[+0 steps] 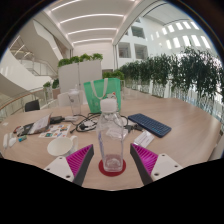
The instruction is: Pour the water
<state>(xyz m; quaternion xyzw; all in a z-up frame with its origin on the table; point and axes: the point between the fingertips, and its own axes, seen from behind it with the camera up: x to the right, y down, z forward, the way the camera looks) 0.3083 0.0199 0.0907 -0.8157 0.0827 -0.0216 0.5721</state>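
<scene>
Fingers of the gripper (111,160) spread apart, pink pads (79,160) facing inward on either side of a clear plastic bottle (111,135) with a pale cap. Standing upright on a small red coaster (112,168) on the light tabletop (185,130), right between the fingers, a sliver of gap showing at each side, so resting on its own base rather than pinched. Looks like the reach-and-grasp step of pouring: lined up on the bottle, not yet closed on it. Beyond the bottle, a green bag (103,95); to its right, a dark flat tablet-like slab (150,124); to the left, a white plate or bowl (61,146), a glass (72,99) farther back, plus cables and small clutter too fine to name. Next, likely: squeezing evenly on the bottle's body, lifting straight off the coaster, then carrying toward a receiving vessel, probably that glass, though uncertain. Cap apparently on, hence possibly in the way of any pour. Thin plastic, liable to buckle or slip under a hard pinch.
</scene>
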